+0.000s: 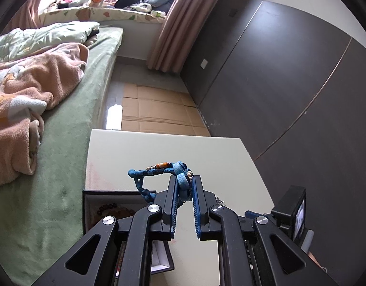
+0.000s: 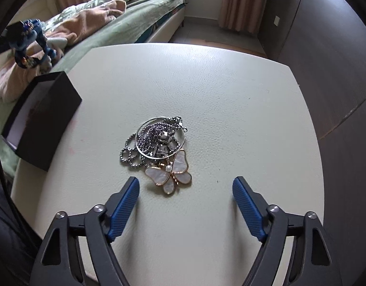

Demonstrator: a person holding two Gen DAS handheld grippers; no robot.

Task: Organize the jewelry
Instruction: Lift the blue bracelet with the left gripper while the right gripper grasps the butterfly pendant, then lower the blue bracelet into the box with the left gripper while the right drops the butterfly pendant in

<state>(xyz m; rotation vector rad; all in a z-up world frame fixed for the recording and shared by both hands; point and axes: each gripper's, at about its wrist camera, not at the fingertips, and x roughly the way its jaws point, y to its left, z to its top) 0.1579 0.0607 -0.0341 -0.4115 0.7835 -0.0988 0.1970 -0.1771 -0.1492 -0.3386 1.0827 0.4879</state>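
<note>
Left gripper (image 1: 184, 178): clamped on blue braided bracelet (image 1: 159, 169), above black box (image 1: 87, 205). Right gripper (image 2: 185, 186): spread wide, butterfly pendant (image 2: 169, 174) lying between its fingertips.

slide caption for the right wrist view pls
Open right gripper hovers before a butterfly pendant and tangled silver chains on the white table.

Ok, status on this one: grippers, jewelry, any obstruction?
Left gripper shut on blue braided bracelet, lifted above black box. Right gripper open, short of jewelry pile. Nothing in the way.

No legible text or labels
</note>
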